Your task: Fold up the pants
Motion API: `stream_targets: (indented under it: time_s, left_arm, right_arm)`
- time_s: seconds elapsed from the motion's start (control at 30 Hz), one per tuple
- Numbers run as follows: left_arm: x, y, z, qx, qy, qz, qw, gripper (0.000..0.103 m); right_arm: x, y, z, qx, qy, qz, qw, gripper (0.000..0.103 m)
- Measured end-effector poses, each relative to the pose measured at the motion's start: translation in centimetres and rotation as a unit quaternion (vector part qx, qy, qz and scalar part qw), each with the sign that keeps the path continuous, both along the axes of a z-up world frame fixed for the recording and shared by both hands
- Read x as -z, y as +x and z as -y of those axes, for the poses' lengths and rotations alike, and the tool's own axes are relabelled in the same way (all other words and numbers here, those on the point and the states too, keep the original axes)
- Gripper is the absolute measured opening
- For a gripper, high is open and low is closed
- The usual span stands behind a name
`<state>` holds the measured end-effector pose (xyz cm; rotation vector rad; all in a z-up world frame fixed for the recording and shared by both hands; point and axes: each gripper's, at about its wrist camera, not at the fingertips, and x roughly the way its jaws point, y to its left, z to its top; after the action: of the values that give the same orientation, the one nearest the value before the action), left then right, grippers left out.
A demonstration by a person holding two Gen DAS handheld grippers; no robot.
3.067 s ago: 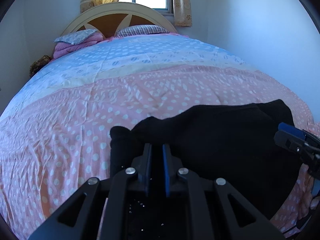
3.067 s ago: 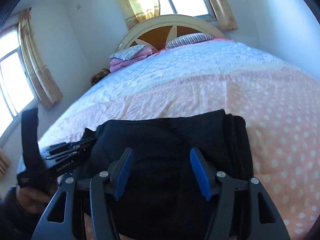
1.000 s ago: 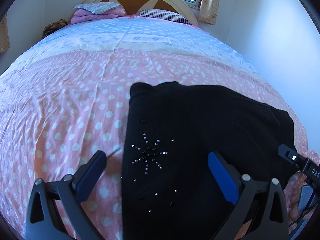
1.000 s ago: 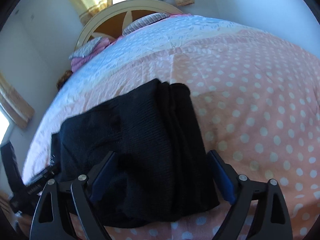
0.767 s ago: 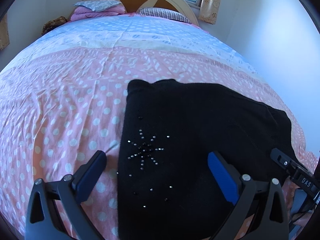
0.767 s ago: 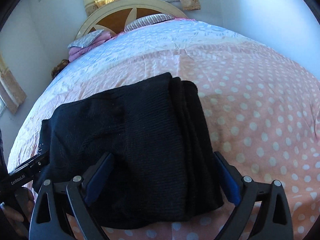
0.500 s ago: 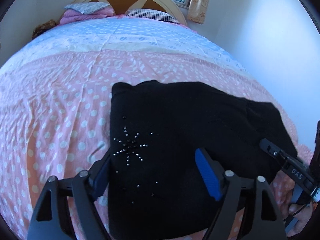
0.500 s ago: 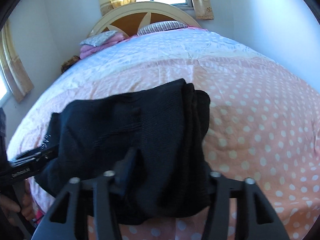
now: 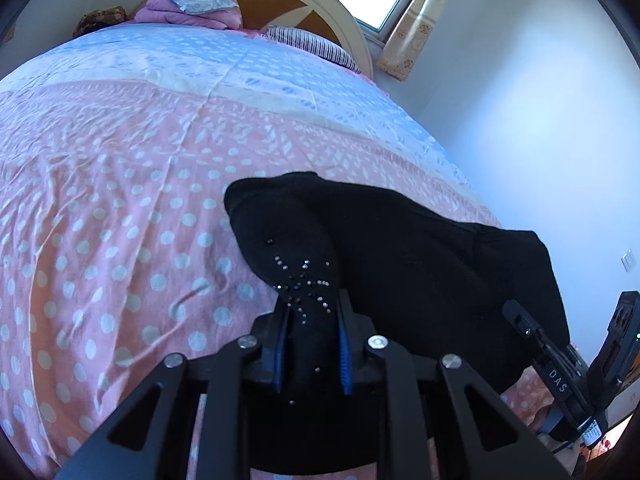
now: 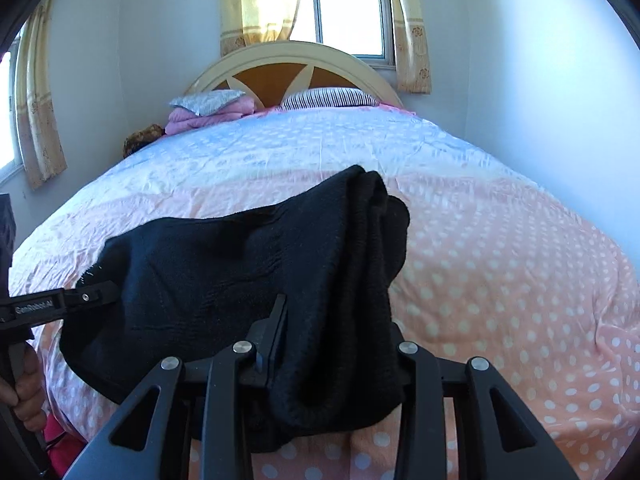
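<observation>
Black pants (image 9: 400, 240), partly folded, lie near the foot of a bed with a pink polka-dot cover. A star of small rhinestones marks the end by my left gripper. My left gripper (image 9: 311, 320) is shut on that near edge and bunches the cloth between its blue pads. My right gripper (image 10: 332, 340) is shut on the other end of the pants (image 10: 240, 264), where the layered edge drapes over the right finger and hides it. Each gripper shows at the edge of the other's view: the right one (image 9: 548, 356), the left one (image 10: 60, 304).
The bed cover (image 10: 500, 248) spreads far ahead, pink near me and pale blue toward the headboard (image 10: 296, 68). Pillows and a folded pink blanket (image 10: 208, 110) lie at the head. A white wall (image 9: 540, 120) stands close along the bed's right side.
Both grippers have gone from wide open to shut on the near edge of the pants. The cloth is now bunched and lifted a little at both ends.
</observation>
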<state>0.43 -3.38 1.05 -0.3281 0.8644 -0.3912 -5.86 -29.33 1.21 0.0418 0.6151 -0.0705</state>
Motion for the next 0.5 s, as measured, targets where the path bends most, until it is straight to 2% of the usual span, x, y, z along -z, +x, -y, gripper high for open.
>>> stream_targets:
  time_s: [0.13, 0.33, 0.5]
  left_arm:
    - [0.0, 0.1, 0.4, 0.01, 0.006, 0.009, 0.9999, 0.021]
    - [-1.0, 0.6, -1.2, 0.03, -0.013, 0.027, 0.9991, 0.021]
    - [-3.2, 1.4, -3.3, 0.014, 0.017, 0.07, 0.9973, 0.021]
  right_arm:
    - [0.8, 0.5, 0.5, 0.005, 0.011, -0.021, 1.0, 0.035]
    - [0.0, 0.3, -0.7, 0.01, -0.02, -0.003, 1.0, 0.035]
    - [-2.4, 1.5, -2.9, -0.011, 0.009, 0.015, 1.0, 0.035]
